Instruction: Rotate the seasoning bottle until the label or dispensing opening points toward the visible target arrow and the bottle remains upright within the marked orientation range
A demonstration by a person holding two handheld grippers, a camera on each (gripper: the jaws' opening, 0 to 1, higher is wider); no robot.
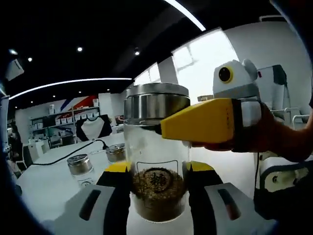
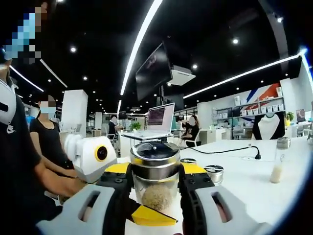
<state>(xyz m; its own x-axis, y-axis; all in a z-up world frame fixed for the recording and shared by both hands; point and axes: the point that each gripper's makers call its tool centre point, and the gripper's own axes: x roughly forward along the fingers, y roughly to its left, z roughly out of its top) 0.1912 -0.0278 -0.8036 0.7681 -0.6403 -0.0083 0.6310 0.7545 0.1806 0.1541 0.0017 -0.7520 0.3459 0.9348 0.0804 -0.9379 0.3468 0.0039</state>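
Left gripper point(image 1: 157, 188): low centre of the left gripper view. My two fingers point(image 1: 117, 196) stand either side of the seasoning bottle's lower body, pads against the glass, pinching it.

Right gripper point(image 2: 155, 188): low centre of the right gripper view. My fingers point(image 2: 191, 188) sit on both sides of the bottle just under the cap, closed on the glass. In the left gripper view this gripper comes in from the right, its yellow finger lying across the bottle's neck below the cap.

Seasoning bottle point(image 1: 156, 152): clear glass, upright, centre of the left gripper view, held between both pairs of fingers. Brown seasoning fills the bottom part. A dark round mark with a character faces the left camera. I cannot tell whether its base touches the bench.

Cap point(image 2: 155, 157): shiny metal, dark top, centre of the right gripper view.

Bench point(image 2: 244, 181): white, spreads to the right of the right gripper view.

Small jars point(image 1: 79, 165): two metal-lidded jars on the bench, left of the bottle in the left gripper view, one nearer, one farther.

Cable point(image 1: 68, 155): black, runs over the bench, middle left.

Laptop point(image 2: 157, 120): open, centre background of the right gripper view.

Person point(image 2: 49, 142): seated, left edge of the right gripper view, dark top.
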